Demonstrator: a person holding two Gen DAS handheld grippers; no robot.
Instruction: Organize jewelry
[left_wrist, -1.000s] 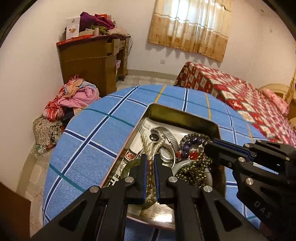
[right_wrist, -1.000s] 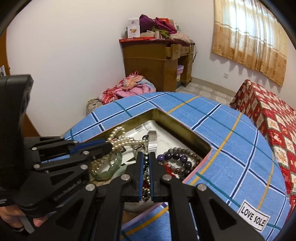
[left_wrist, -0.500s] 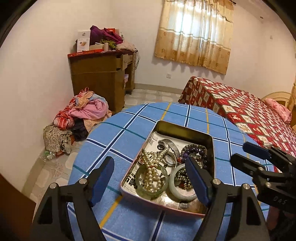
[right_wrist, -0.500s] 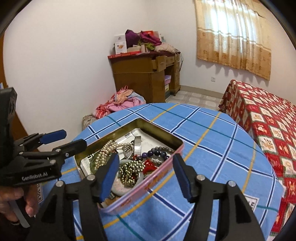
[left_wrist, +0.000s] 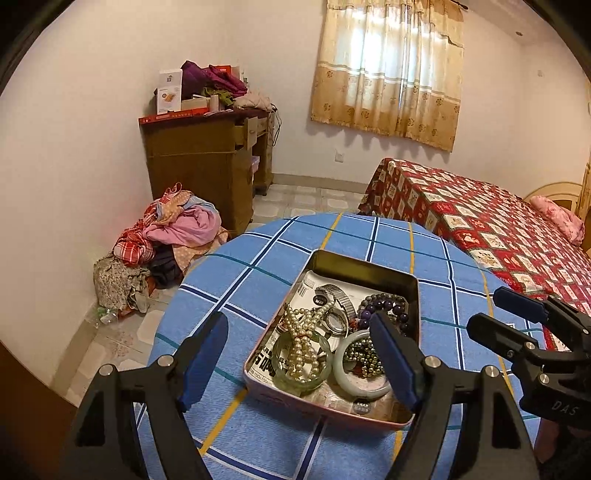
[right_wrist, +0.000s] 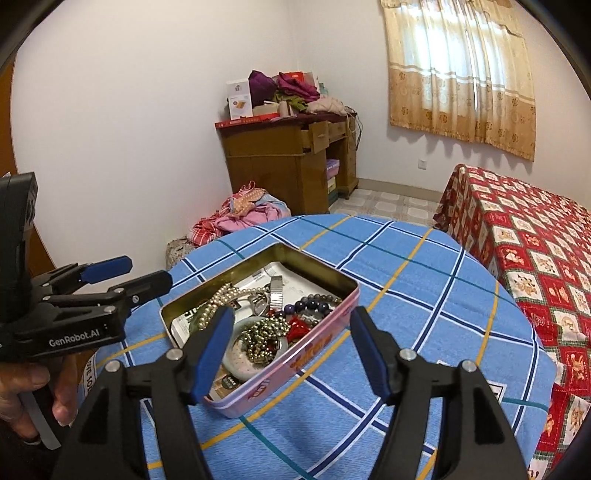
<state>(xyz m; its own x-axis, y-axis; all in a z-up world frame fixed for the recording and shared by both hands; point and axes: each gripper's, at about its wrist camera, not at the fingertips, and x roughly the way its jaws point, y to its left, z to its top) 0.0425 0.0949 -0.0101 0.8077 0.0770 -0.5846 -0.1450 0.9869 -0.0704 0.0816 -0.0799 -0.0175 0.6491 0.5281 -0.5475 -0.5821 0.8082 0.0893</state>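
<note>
Well, both claws hang above the round table (left_wrist: 258, 258) with its blue checked cloth, and neither holds anything; the left gripper (left_wrist: 299, 354) has its blue-padded fingers spread wide, and the right gripper (right_wrist: 291, 343) is splayed just as broadly; seen from the left wrist, the right one (left_wrist: 517, 314) sits off to the side with its tips only a little apart.

All the jewelry lies inside the pink tin (right_wrist: 295, 354), which rests on the cloth straight ahead of and below both claws; a pearl strand (left_wrist: 301, 339) drapes across a green bangle (left_wrist: 302, 358) at the tin's left side; a pale bangle (left_wrist: 360, 365) with a heap of small metallic beads (left_wrist: 360, 354) sits beside it; a metal-band watch (left_wrist: 332, 299) and a dark purple bead bracelet (left_wrist: 384, 306) lie toward the far end.

From the left claw the tin's long axis runs away, near to far, and the pearl strand lies roughly along that line, directly between the spread fingers; from the right claw the tin is turned on a diagonal, its near corner closest; I'd judge the left hand better lined up for the pearls and green bangle, the right for the bead heap; tangling among the pieces looks the likeliest snag.
</note>
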